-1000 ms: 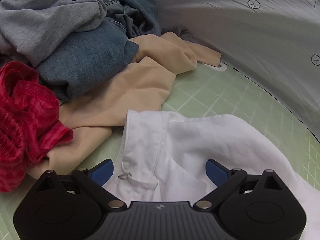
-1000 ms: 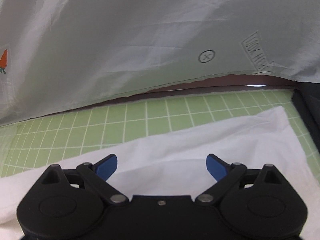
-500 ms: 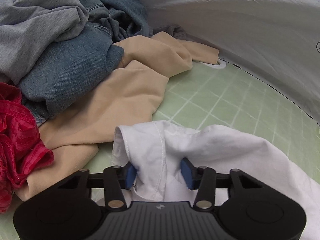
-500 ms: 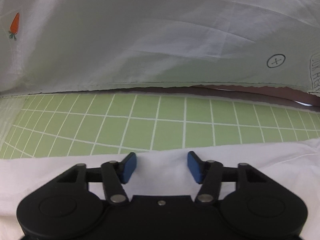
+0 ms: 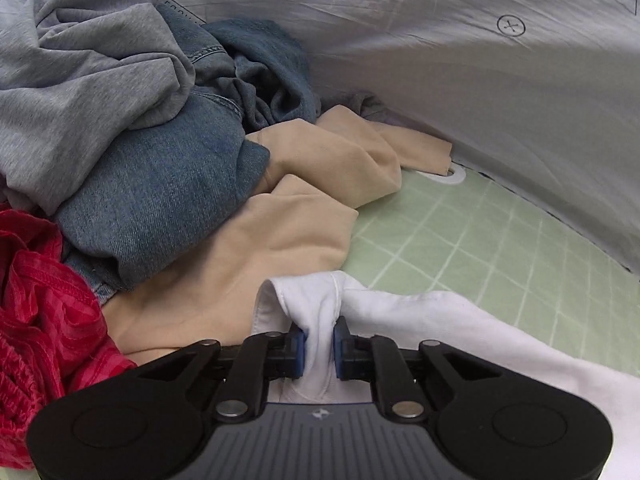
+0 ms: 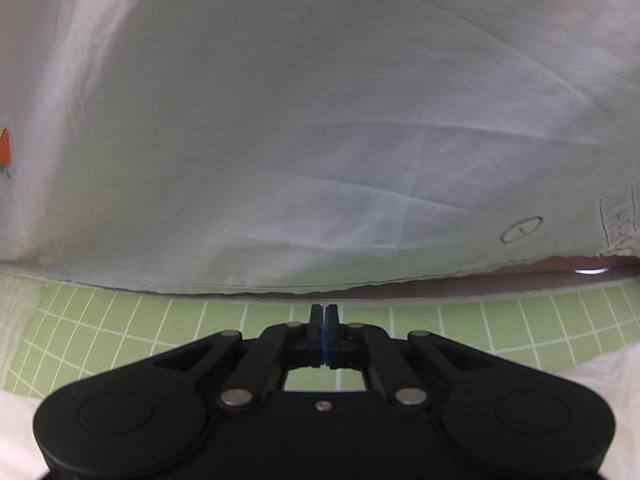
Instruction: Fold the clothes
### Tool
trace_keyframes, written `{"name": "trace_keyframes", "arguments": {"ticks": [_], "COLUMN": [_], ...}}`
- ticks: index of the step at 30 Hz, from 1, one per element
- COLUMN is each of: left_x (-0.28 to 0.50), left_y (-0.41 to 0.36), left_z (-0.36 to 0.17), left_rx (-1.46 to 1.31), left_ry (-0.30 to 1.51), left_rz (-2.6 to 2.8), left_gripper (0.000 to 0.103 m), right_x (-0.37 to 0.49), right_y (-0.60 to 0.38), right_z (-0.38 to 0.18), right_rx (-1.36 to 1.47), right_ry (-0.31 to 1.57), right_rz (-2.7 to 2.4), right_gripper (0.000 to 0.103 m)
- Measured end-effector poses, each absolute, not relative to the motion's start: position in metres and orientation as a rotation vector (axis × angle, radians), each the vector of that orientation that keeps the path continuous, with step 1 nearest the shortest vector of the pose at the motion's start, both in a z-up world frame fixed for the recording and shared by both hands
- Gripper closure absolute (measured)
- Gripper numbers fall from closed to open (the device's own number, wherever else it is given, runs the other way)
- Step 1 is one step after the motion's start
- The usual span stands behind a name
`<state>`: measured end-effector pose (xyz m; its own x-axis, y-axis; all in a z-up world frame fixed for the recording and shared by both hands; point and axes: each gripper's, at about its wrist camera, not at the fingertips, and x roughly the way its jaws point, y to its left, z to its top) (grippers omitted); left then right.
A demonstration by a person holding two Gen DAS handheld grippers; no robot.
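Observation:
A white garment point(image 5: 440, 320) lies on the green grid mat point(image 5: 480, 232). Its bunched edge stands between the blue pads of my left gripper point(image 5: 319, 332), whose jaws are closing and press on the cloth from both sides. In the right wrist view my right gripper point(image 6: 325, 312) is shut, pads together, with no cloth showing between them. The same white garment point(image 6: 600, 372) shows only at the lower corners there, below and behind the fingers, and the green mat point(image 6: 160, 328) lies ahead.
A heap of clothes fills the left: a grey garment point(image 5: 92, 80), blue denim point(image 5: 160, 200), a beige piece point(image 5: 280, 232) and a red one point(image 5: 40, 300). A pale printed sheet point(image 6: 320, 120) hangs along the mat's far edge.
Both grippers went from wide open to closed. The left one gathered the white garment's edge between its pads. The right one moved sideways, and the white cloth no longer lies in front of its fingers.

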<state>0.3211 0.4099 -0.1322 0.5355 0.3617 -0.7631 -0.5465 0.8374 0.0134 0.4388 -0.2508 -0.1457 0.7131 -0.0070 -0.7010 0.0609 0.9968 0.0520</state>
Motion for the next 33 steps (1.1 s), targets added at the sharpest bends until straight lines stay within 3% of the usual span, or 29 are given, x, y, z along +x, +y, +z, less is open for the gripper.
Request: {"name": "trace_keyframes", "arguments": {"ticks": [3, 5, 6, 7, 8, 10, 12, 14, 16, 18, 24, 28, 29, 31, 33], "left_x": [0.322, 0.323, 0.324, 0.323, 0.322, 0.316, 0.309, 0.306, 0.311, 0.321, 0.344, 0.352, 0.354, 0.359, 0.361], "left_y": [0.417, 0.416, 0.412, 0.409, 0.405, 0.396, 0.384, 0.370, 0.354, 0.333, 0.270, 0.255, 0.253, 0.251, 0.252], "left_z": [-0.139, -0.139, -0.136, -0.130, -0.125, -0.111, -0.094, -0.084, -0.083, -0.091, -0.121, -0.131, -0.135, -0.143, -0.150], "left_rx": [-0.309, -0.310, -0.291, -0.275, -0.261, -0.256, -0.265, -0.242, -0.197, -0.100, 0.273, 0.355, 0.349, 0.338, 0.329], "left_ry": [0.854, 0.866, 0.874, 0.879, 0.883, 0.864, 0.819, 0.784, 0.785, 0.801, 0.844, 0.857, 0.870, 0.902, 0.928], "left_rz": [0.566, 0.568, 0.568, 0.560, 0.550, 0.527, 0.515, 0.454, 0.359, 0.249, 0.000, -0.141, -0.175, -0.232, -0.260], "left_gripper": [0.087, 0.085, 0.082, 0.081, 0.079, 0.069, 0.049, 0.045, 0.041, 0.033, 0.025, 0.025, 0.026, 0.041, 0.100], "right_x": [0.425, 0.410, 0.402, 0.394, 0.387, 0.373, 0.365, 0.358, 0.358, 0.360, 0.362, 0.357, 0.356, 0.353, 0.352], "right_y": [-0.241, -0.239, -0.238, -0.238, -0.237, -0.238, -0.239, -0.240, -0.242, -0.245, -0.256, -0.261, -0.262, -0.266, -0.270], "right_z": [-0.148, -0.155, -0.159, -0.161, -0.164, -0.166, -0.164, -0.162, -0.161, -0.160, -0.157, -0.158, -0.159, -0.161, -0.162], "right_rx": [0.039, 0.061, 0.072, 0.079, 0.086, 0.101, 0.102, 0.089, 0.061, 0.045, 0.080, 0.079, 0.083, 0.101, 0.120], "right_ry": [0.799, 0.831, 0.844, 0.850, 0.855, 0.863, 0.857, 0.848, 0.848, 0.851, 0.852, 0.865, 0.868, 0.875, 0.878], "right_rz": [-0.027, -0.038, -0.048, -0.060, -0.073, -0.101, -0.125, -0.142, -0.154, -0.169, -0.200, -0.208, -0.213, -0.224, -0.238], "right_gripper": [0.100, 0.088, 0.072, 0.063, 0.061, 0.054, 0.049, 0.044, 0.031, 0.026, 0.025, 0.023, 0.023, 0.023, 0.023]}}
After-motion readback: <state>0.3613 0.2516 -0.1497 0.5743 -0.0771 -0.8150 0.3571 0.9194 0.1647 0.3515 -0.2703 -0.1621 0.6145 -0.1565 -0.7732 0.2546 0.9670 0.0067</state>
